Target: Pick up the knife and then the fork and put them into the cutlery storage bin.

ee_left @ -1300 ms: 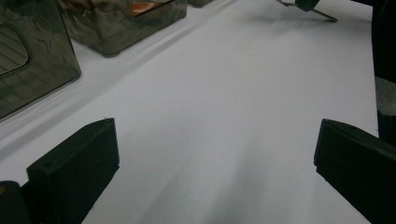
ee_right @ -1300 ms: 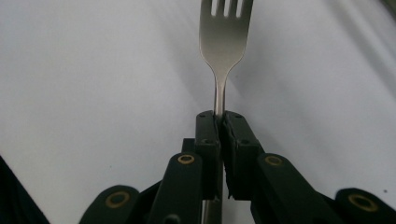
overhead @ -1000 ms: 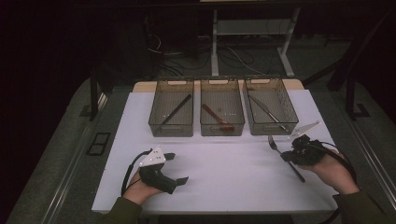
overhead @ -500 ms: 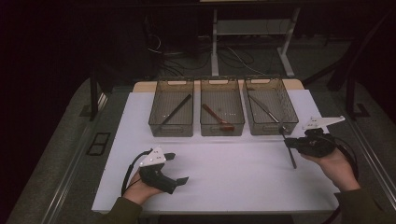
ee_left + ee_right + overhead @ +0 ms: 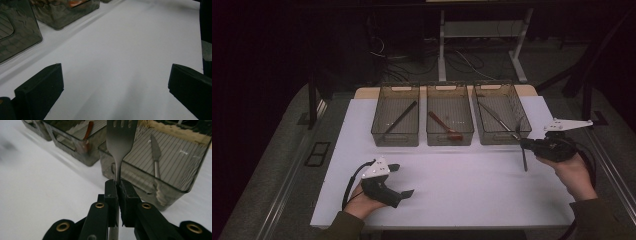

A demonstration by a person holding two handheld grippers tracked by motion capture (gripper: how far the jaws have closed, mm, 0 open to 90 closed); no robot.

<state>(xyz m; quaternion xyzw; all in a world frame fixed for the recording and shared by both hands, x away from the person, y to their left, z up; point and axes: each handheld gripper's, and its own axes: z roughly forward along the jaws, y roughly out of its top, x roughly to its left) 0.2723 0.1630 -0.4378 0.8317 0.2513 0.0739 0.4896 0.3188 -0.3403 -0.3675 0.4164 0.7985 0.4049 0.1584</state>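
Note:
My right gripper [image 5: 524, 146] hovers at the right side of the white table [image 5: 462, 195], just in front of the right bin [image 5: 522, 134]. It is shut on the handle of a dark metal fork [image 5: 524, 161]. In the right gripper view the fork [image 5: 121, 137] stands up from the closed jaws [image 5: 117, 187], tines toward the right bin [image 5: 160, 192], where a knife [image 5: 155, 152] lies. My left gripper [image 5: 402, 180] rests low near the front left, open with nothing between its pads [image 5: 40, 92].
Three smoky clear bins stand in a row at the back. The left bin [image 5: 377, 131] holds a long dark stick [image 5: 401, 118], the middle bin [image 5: 450, 139] a reddish-brown spoon [image 5: 445, 126]. Dark floor and cables lie beyond the table.
The right hand has drifted a little to the right and upward with the fork, and its wrist has turned so the grey plate lies flatter. The left hand has stayed put.

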